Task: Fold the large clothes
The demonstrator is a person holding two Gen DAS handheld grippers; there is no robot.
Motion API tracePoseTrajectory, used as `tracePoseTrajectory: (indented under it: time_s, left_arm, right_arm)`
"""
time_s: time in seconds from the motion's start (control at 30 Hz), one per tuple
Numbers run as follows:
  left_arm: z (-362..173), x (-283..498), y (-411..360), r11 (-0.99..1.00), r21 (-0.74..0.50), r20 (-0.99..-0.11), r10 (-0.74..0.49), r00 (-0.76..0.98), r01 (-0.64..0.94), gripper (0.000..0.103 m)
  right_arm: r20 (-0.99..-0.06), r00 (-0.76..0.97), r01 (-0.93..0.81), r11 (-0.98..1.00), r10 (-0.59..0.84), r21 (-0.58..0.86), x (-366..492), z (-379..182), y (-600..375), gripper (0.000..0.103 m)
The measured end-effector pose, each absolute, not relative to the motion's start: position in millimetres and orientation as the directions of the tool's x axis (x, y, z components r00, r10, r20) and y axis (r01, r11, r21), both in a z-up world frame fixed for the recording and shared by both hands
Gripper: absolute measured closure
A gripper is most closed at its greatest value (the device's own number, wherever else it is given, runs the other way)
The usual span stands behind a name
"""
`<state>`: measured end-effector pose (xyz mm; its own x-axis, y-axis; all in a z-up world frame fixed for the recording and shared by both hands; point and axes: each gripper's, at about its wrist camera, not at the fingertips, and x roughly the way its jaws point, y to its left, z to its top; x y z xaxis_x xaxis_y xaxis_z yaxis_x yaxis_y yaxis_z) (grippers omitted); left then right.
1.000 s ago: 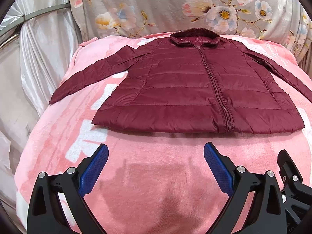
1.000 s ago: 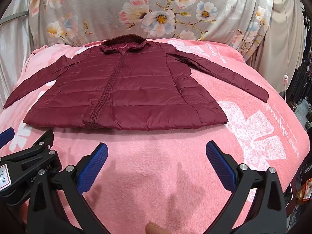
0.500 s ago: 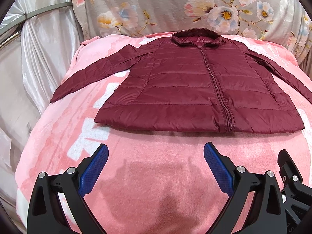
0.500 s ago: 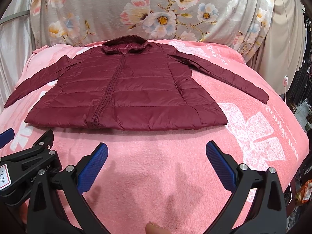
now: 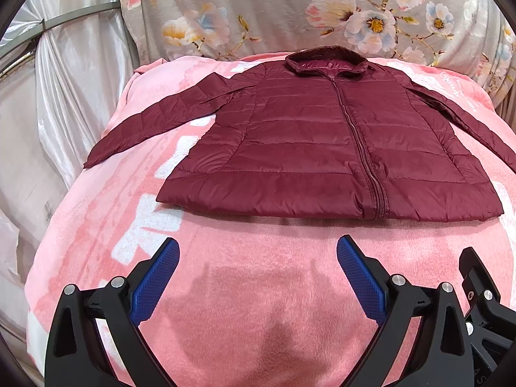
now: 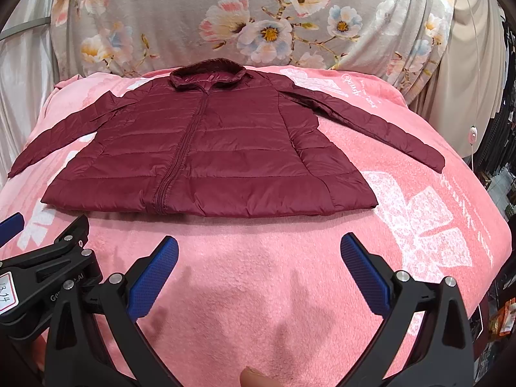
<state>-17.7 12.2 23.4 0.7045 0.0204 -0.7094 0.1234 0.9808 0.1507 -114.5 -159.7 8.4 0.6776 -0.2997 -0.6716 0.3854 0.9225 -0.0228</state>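
A maroon quilted jacket (image 5: pixel 306 142) lies flat and zipped on a pink blanket, collar at the far end, both sleeves spread outward. In the right wrist view the same jacket (image 6: pixel 206 148) shows its right sleeve (image 6: pixel 380 129) stretched toward the blanket's right side. My left gripper (image 5: pixel 257 250) hovers open over bare blanket, short of the jacket's hem. My right gripper (image 6: pixel 259 248) is open too, also in front of the hem, with nothing between its blue pads (image 6: pixel 154 277). The left gripper's body (image 6: pixel 48 271) appears at the right wrist view's lower left.
The pink blanket (image 5: pixel 258 290) with white print covers a raised surface. A floral cloth (image 5: pixel 290 9) hangs behind it, silvery fabric (image 5: pixel 58 96) drapes at the left. A white cord with a switch (image 6: pixel 472 130) hangs at the right. A fingertip (image 6: pixel 254 377) shows at the bottom edge.
Both views have drifted slightly, so the jacket sits a touch further right in each frame. Both grippers stay open and empty.
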Motion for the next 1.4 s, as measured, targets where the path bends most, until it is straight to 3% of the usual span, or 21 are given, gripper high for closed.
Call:
tracePoseTrajectory:
  time_s: [1.4]
  left_arm:
    - [21.3,-13.8,14.8,0.981,0.147,-0.714,0.018,0.699,0.125,0.007]
  right_arm:
    - [-0.677,0.674,0.383,0.923,-0.295,-0.021,-113.1,7.4,-155.6,0.005]
